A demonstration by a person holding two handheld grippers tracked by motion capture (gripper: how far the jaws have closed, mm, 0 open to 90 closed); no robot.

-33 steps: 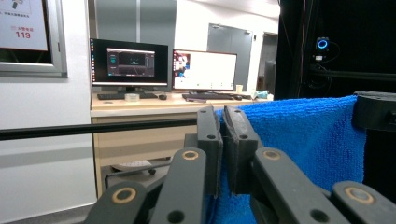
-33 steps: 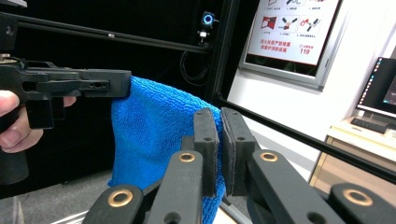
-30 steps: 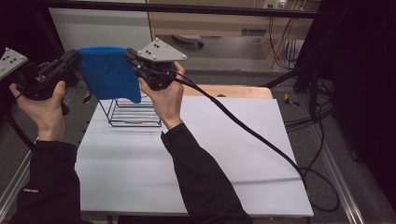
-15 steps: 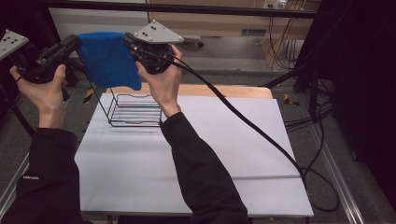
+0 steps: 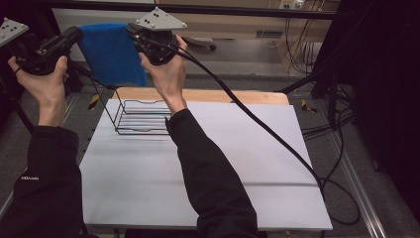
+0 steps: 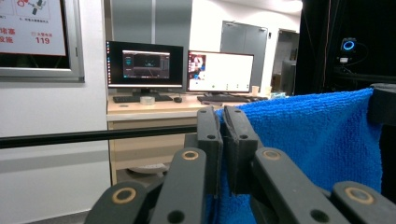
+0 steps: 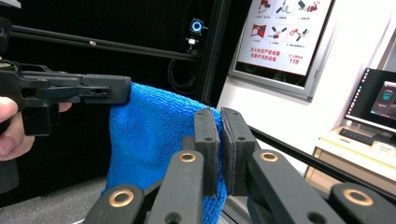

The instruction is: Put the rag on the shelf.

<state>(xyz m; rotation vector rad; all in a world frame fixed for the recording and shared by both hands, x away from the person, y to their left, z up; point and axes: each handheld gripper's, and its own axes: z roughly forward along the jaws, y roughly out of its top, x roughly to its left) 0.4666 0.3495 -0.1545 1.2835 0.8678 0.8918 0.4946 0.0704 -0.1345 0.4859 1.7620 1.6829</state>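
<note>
A blue towel (image 5: pixel 113 53) hangs spread in the air above the far left of the table, held by its two top corners. My left gripper (image 5: pixel 74 35) is shut on its left corner, and my right gripper (image 5: pixel 132 30) is shut on its right corner. In the left gripper view the jaws (image 6: pixel 221 122) pinch the towel's (image 6: pixel 317 140) top edge, with the other gripper (image 6: pixel 383 105) at the far corner. In the right gripper view the jaws (image 7: pixel 219 122) clamp the towel (image 7: pixel 154 135), and the left gripper (image 7: pixel 98 91) holds the far corner. Below the towel a black wire rack (image 5: pixel 141 118) stands on the table.
The white table top (image 5: pixel 213 173) has a wooden strip (image 5: pixel 223 95) along its far edge. A black cable (image 5: pixel 257 124) trails from my right gripper across the table to the floor at the right. Desks with monitors (image 6: pixel 180 65) stand behind the table.
Both grippers have risen and moved toward the far side with the towel stretched between them. The towel now hangs higher above the wire rack.
</note>
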